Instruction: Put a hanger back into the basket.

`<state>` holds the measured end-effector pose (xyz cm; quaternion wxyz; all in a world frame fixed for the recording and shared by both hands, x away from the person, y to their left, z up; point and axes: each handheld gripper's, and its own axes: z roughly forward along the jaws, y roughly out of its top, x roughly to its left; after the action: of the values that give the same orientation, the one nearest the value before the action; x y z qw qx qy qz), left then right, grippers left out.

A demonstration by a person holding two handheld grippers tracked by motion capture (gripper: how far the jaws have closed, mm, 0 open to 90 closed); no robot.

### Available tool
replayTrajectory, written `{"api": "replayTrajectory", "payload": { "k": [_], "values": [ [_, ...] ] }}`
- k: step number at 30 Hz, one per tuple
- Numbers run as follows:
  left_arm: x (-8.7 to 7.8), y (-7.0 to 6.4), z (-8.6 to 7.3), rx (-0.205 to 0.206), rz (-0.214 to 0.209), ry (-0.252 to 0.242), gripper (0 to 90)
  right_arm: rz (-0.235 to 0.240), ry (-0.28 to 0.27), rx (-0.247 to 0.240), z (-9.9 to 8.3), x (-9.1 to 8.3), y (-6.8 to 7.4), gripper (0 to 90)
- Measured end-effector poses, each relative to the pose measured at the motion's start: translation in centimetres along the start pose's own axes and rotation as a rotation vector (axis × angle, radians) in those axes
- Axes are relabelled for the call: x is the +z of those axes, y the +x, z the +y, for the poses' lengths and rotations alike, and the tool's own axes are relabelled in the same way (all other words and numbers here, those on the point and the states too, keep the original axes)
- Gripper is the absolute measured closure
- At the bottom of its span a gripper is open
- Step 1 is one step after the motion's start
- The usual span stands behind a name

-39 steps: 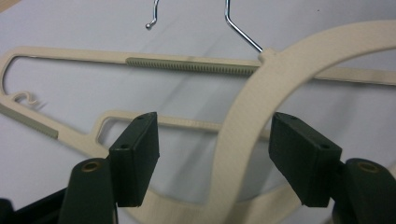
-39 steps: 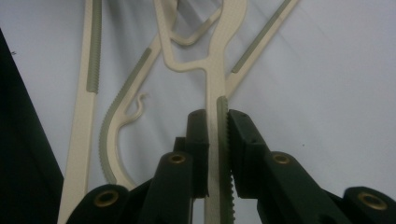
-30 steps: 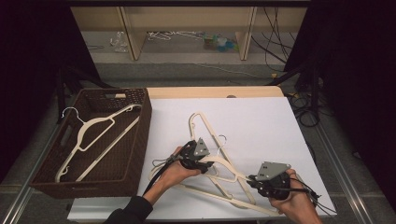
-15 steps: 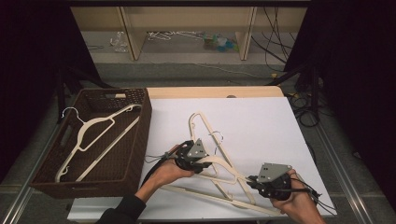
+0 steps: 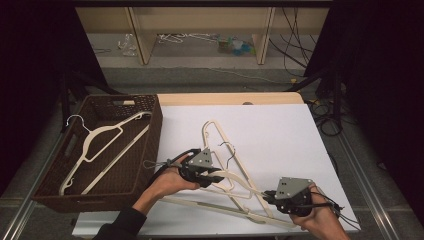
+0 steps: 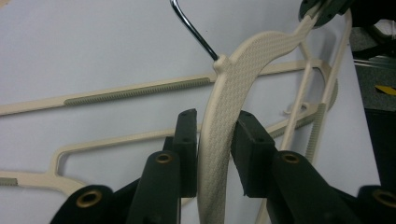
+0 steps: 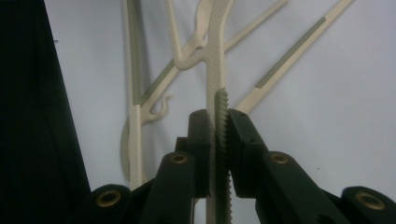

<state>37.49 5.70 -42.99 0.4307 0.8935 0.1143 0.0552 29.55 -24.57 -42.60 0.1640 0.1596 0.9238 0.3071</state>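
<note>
A cream plastic hanger (image 5: 241, 181) with a metal hook lies across the white table (image 5: 280, 135), held at both ends. My left gripper (image 5: 217, 176) is shut on its curved shoulder just below the hook; in the left gripper view the textured hanger (image 6: 219, 140) fills the gap between the jaws of my left gripper (image 6: 212, 135). My right gripper (image 5: 267, 195) is shut on the same hanger's arm. In the right gripper view, that ribbed arm (image 7: 217, 60) runs straight up from between the jaws of my right gripper (image 7: 217, 121).
Two more cream hangers lie tangled under it, one (image 5: 214, 135) pointing to the far side and one (image 5: 210, 204) near the front edge. A brown wicker basket (image 5: 152, 125) at the left holds another hanger (image 5: 105, 145). Cables (image 5: 325, 115) hang off the right edge.
My left gripper has edged slightly to the left with the hanger. The right gripper has hardly moved.
</note>
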Motion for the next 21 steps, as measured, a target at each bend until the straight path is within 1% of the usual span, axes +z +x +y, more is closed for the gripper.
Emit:
{"api": "replayTrajectory", "payload": {
  "k": [2,3,4,8,9,10,11,12,13,14,16,17,18,19,21],
  "values": [
    [-0.3,-0.2,0.0,0.012,-0.019,0.002,72.8,0.010,0.002,0.001,0.0,0.0,0.0,80.9],
    [-0.4,-0.4,0.0,0.007,-0.015,-0.004,73.1,0.017,0.005,0.005,-0.1,0.0,0.0,80.8],
    [-0.6,-0.5,0.1,0.006,-0.018,0.002,73.2,0.018,0.000,-0.002,-0.1,0.1,0.0,80.6],
    [-1.3,-1.0,0.2,0.010,-0.035,0.008,74.6,0.036,-0.019,0.012,-0.1,0.0,0.0,79.3],
    [-1.5,-1.2,0.2,0.009,-0.037,0.010,74.8,0.042,-0.015,0.025,0.0,-0.1,0.1,78.5],
    [-1.6,-1.3,0.2,0.008,-0.044,0.011,75.1,0.048,-0.023,0.015,0.0,-0.1,0.0,76.1],
    [-1.8,-1.5,0.2,0.005,-0.054,0.009,75.5,0.055,-0.027,0.028,0.0,-0.1,0.1,73.6],
    [-1.9,-1.6,0.2,0.000,-0.059,0.005,75.8,0.049,-0.036,0.035,0.0,0.0,0.2,71.2],
    [-2.1,-1.8,0.2,-0.001,-0.061,0.004,76.0,0.051,-0.034,0.044,0.1,0.0,0.4,68.0],
    [-2.2,-1.9,0.2,0.000,-0.067,0.007,76.3,0.046,-0.031,0.048,0.3,0.0,0.5,65.6],
    [-2.5,-2.2,0.3,0.001,-0.072,0.012,76.9,0.054,-0.034,0.043,0.6,-0.1,0.8,59.9],
    [-2.7,-2.3,0.4,0.002,-0.070,0.016,77.4,0.038,-0.047,0.052,0.6,0.0,1.0,56.5],
    [-2.8,-2.5,0.4,-0.010,-0.068,0.013,77.7,0.045,-0.042,0.060,0.7,-0.1,1.0,53.7],
    [-2.9,-2.7,0.4,-0.025,-0.070,0.018,78.1,0.041,-0.045,0.073,0.8,-0.1,1.1,52.3],
    [-3.2,-3.2,0.6,-0.039,-0.076,0.027,79.1,0.030,-0.056,0.079,0.8,-0.2,1.2,49.1]
  ]
}}
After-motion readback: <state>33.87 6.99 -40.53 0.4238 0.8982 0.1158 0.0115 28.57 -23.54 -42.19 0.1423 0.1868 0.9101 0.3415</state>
